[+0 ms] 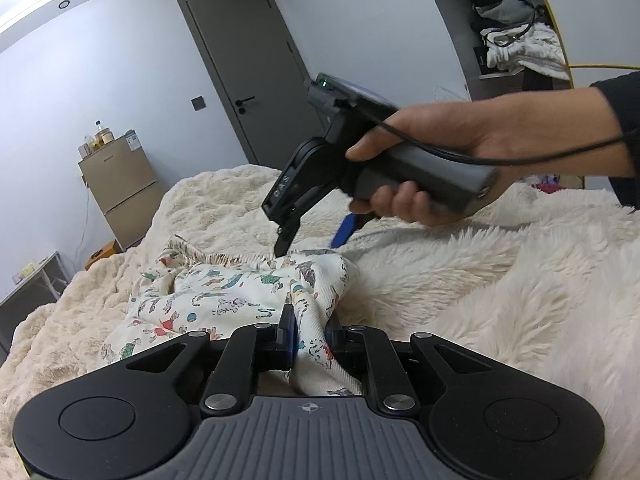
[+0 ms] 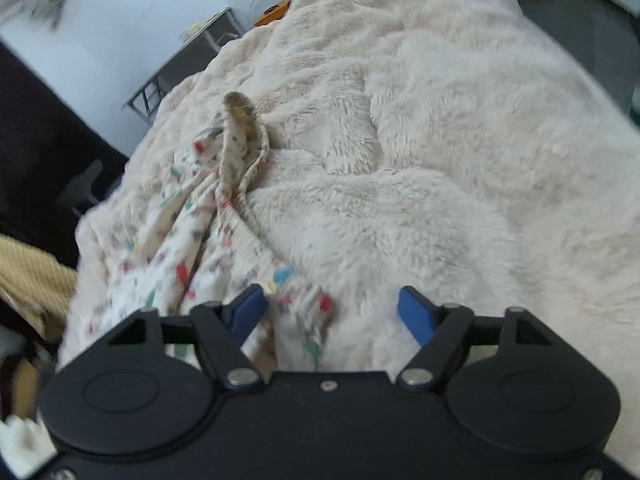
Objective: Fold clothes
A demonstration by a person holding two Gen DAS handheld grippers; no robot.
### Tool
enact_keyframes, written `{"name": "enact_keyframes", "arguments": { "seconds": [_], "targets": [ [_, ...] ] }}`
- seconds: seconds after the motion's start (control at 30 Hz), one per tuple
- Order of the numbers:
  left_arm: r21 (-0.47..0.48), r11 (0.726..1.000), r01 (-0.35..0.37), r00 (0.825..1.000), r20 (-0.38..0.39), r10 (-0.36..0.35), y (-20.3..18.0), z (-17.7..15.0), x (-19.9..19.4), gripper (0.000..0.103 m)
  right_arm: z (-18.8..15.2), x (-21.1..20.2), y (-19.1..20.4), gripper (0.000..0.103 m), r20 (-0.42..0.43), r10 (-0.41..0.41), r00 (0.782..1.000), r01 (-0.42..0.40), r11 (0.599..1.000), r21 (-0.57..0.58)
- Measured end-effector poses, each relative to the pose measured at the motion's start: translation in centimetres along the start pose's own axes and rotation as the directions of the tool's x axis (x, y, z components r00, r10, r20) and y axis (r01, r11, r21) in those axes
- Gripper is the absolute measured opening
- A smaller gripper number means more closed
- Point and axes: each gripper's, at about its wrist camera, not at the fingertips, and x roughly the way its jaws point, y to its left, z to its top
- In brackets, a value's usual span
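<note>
Left hand-held gripper [image 1: 310,340] pinches the soft, limp cream cartoon-print garment [image 1: 208,300] on the fluffy cream bed blanket [image 1: 500,280]; right hand-held gripper [image 2: 330,312] gapes empty beside its ribbed edge, probably the best grip.

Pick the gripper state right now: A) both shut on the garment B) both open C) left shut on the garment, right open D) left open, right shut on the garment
C: the left gripper pinches the printed garment, while the right gripper has its jaws spread over the fabric.
</note>
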Motion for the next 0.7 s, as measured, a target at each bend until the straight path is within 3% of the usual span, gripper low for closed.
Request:
{"name": "enact_keyframes", "arguments": {
  "seconds": [0.1,0.2,0.33,0.43,0.53,0.6,0.67,0.7],
  "targets": [
    [-0.003,1.000,0.002,1.000,0.003,-0.002,0.0,0.0,-0.1,0.011,-0.1,0.8,0.0,0.045,-0.024,0.066,0.998,-0.065,0.997,0.042],
    [-0.004,1.000,0.002,1.000,0.003,-0.002,0.0,0.0,-0.1,0.010,-0.1,0.8,0.0,0.034,-0.033,0.093,0.995,-0.091,0.995,0.049],
    [-0.002,1.000,0.002,1.000,0.003,-0.002,-0.1,0.1,-0.1,0.011,-0.5,0.9,-0.5,0.039,-0.058,0.095,0.994,-0.090,0.992,0.087],
    [-0.003,1.000,0.003,1.000,0.003,-0.003,0.1,0.1,-0.1,0.011,-1.1,1.2,-2.2,0.043,-0.052,0.176,0.983,-0.162,0.965,0.204],
    [-0.004,1.000,0.004,1.000,0.002,-0.004,0.2,0.1,-0.1,0.011,-1.2,1.4,-2.7,0.043,-0.045,0.219,0.975,-0.203,0.950,0.237],
    [-0.006,1.000,0.006,1.000,0.005,-0.006,0.3,0.2,-0.2,0.011,-1.3,1.1,-2.9,0.023,-0.029,0.224,0.974,-0.209,0.945,0.250],
    [-0.012,1.000,0.026,0.999,0.019,-0.026,1.0,0.6,-0.9,0.008,-1.2,0.2,-3.0,0.015,0.001,0.203,0.979,-0.197,0.951,0.238],
    [-0.016,0.999,0.035,0.999,0.026,-0.035,1.4,0.9,-1.3,0.007,-1.2,-1.0,-2.4,0.013,0.032,0.152,0.988,-0.156,0.970,0.188]
  ]
}}
